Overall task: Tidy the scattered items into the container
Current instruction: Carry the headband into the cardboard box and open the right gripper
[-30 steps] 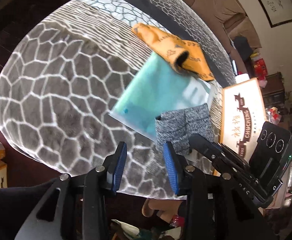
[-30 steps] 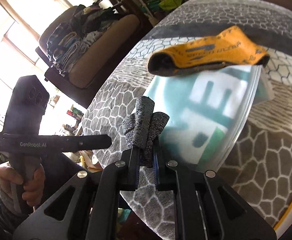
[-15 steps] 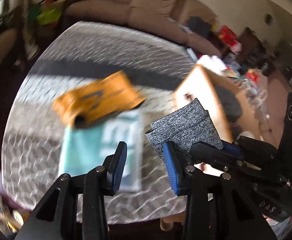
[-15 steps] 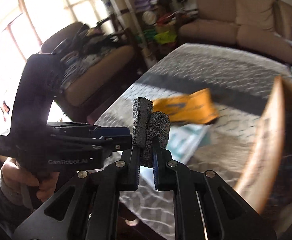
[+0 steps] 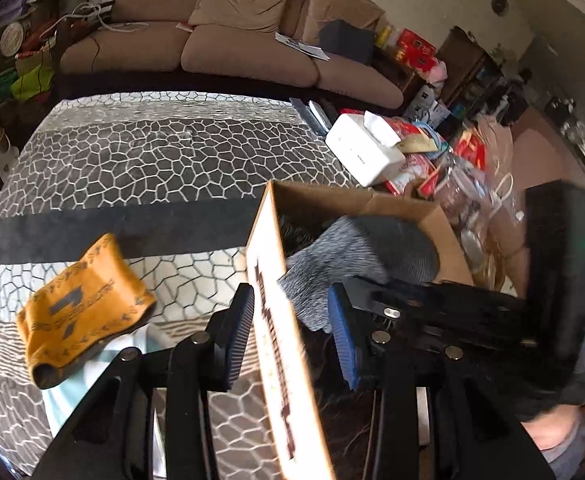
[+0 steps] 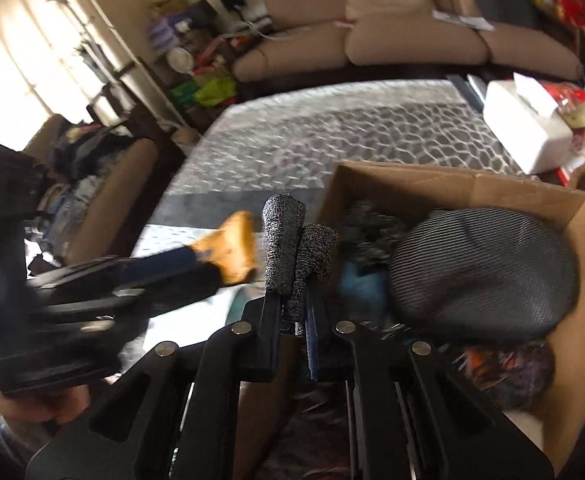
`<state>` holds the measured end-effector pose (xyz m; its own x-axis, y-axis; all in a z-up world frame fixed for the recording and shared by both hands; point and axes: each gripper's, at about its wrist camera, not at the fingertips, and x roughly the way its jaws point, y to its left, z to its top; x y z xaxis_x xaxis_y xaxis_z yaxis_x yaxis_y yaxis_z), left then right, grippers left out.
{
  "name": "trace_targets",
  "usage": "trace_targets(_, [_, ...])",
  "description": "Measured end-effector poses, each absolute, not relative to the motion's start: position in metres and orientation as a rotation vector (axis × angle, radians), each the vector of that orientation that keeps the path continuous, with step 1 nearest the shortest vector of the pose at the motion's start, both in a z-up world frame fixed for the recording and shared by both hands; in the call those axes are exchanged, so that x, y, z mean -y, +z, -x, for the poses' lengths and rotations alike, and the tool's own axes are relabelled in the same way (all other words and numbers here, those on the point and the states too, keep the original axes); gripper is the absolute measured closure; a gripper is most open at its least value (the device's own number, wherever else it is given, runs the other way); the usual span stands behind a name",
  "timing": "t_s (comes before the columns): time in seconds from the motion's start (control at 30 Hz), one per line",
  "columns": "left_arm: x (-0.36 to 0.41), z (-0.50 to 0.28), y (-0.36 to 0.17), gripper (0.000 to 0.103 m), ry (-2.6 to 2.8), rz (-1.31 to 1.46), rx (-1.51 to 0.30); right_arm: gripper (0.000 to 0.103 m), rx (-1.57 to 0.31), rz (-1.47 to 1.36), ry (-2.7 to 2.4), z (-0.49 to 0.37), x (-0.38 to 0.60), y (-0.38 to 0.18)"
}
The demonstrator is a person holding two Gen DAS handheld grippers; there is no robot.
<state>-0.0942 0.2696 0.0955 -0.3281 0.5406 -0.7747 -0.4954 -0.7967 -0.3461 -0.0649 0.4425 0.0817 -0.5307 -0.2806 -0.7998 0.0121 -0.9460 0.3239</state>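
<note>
My right gripper [image 6: 294, 316] is shut on a grey speckled sock [image 6: 288, 248] and holds it over the near rim of the cardboard box [image 6: 532, 188]. The sock [image 5: 324, 276] and the box [image 5: 268, 264] also show in the left wrist view. The box holds a dark mesh pad [image 6: 480, 272] and other items. My left gripper [image 5: 290, 340] is open and empty, its fingers either side of the box's near wall. An orange sock [image 5: 80, 308] lies on a teal packet [image 5: 72, 392] on the patterned table, left of the box.
A white tissue box [image 5: 364, 148] and a clutter of packets [image 5: 432, 160] sit at the table's far right. A beige sofa [image 5: 228, 40] stands behind the table. The patterned cloth [image 5: 152, 160] covers the table.
Both grippers have swung right from the teal packet to the cardboard box. The right gripper has carried the grey sock over the box. The left gripper stays open.
</note>
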Motion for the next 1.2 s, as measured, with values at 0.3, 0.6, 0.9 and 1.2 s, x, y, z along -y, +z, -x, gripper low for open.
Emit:
trace_targets(0.3, [-0.272,0.097,0.084,0.064,2.153,1.318,-0.003,0.093,0.330,-1.604,-2.337,0.117,-0.469,0.040])
trace_targets(0.6, [-0.283,0.099,0.075,0.063,2.131,1.347,-0.031,0.093,-0.068,-1.714,-2.105,0.131,-0.427,0.013])
trace_targets(0.9, [-0.287,0.101,0.069,0.063,2.118,1.367,-0.031,0.093,-0.194,-1.779,-2.119,0.153,-0.424,-0.001])
trace_targets(1.2, [-0.279,0.102,0.064,0.063,2.118,1.389,-0.037,0.060,0.044,-1.720,-2.181,0.148,-0.447,0.020])
